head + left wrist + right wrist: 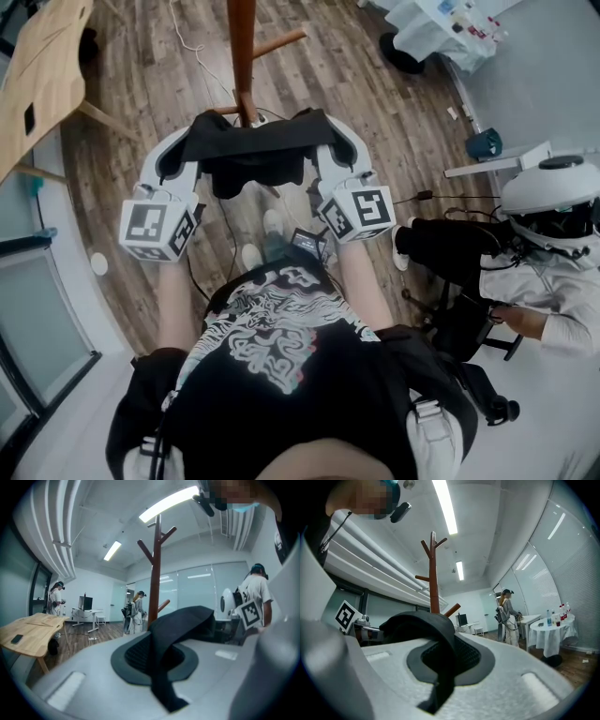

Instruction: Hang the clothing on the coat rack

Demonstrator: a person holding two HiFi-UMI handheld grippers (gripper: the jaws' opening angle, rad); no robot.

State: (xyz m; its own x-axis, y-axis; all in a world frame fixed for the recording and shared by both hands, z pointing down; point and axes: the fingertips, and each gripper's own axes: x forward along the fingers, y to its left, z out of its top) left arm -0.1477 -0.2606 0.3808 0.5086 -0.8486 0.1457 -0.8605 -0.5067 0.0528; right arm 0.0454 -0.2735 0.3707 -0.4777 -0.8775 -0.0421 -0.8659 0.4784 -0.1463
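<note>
Standing ahead: brown coat rack [242, 47] with angled pegs. Black clothing [253, 150] droops as a band near its pole, strung between the grippers. Only print: square codes on the marker cubes [159, 228]. Left gripper [192, 136] and right gripper [328, 131] are level, jaws narrow, each pinching a cloth end.

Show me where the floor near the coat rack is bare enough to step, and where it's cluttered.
Bare floor lies right of the coat rack, up to the white-clothed table. Left, toward the wooden table, it is open but a white cord crosses it. Crowded: beneath the black garment, and far right by the seated person.
</note>
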